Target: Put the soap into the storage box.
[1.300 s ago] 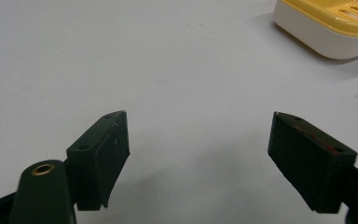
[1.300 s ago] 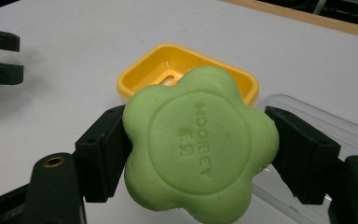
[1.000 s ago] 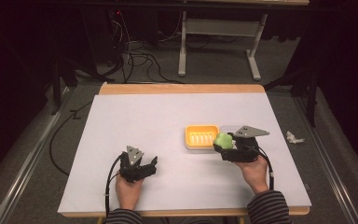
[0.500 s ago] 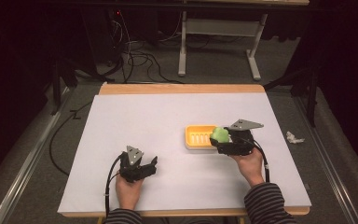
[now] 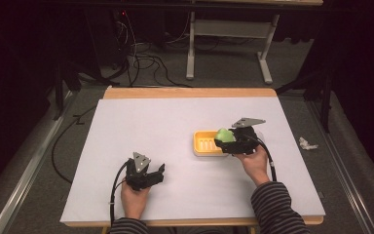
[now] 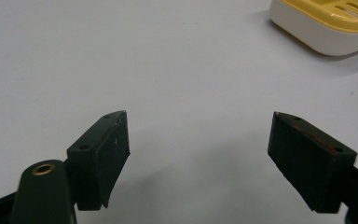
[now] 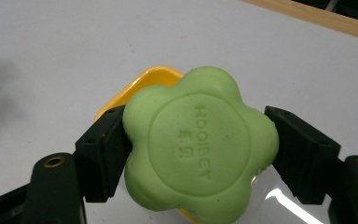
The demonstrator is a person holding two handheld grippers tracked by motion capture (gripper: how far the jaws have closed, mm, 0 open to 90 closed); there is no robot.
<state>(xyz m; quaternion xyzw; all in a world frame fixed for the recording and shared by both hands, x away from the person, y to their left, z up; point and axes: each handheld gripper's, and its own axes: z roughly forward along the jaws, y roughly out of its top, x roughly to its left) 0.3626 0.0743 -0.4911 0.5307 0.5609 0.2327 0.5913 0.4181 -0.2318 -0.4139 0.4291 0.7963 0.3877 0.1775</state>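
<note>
Looking down from the high view, the right gripper [image 5: 225, 138] holds a green soap [image 5: 224, 134] tight between its jaws, right over the right end of the yellow soap dish [image 5: 205, 145]. The dish sits on the white table [image 5: 175, 122], a bit right of the middle and nearer the right edge than the left. The left gripper [image 5: 159, 172] rests near the front edge, left of the middle, well apart from the dish. Its jaws look apart, but it's too small here to be sure. A crumpled bit of paper [image 5: 307, 144] lies on the floor past the right edge.

Left gripper view: the left gripper [image 6: 198, 154] has its jaws spread wide w/ nothing between them, just bare table [image 6: 121, 56]. A corner of the dish [image 6: 324, 25] peeks in at the top right. You can see its white bottom and yellow top w/ slots, which the high view can't show.

Right gripper view: the right gripper [image 7: 198, 156] squeezes the soap [image 7: 198, 144] from both sides. The soap is shaped like a flower w/ round bumps. Letters pressed into it read "HOOIBEY", w/ two smaller signs beside them that I can't read. No other view shows this writing. The dish [image 7: 142, 84] pokes out from under the soap. The table's wood edge [image 7: 317, 16] runs along the top right.
</note>
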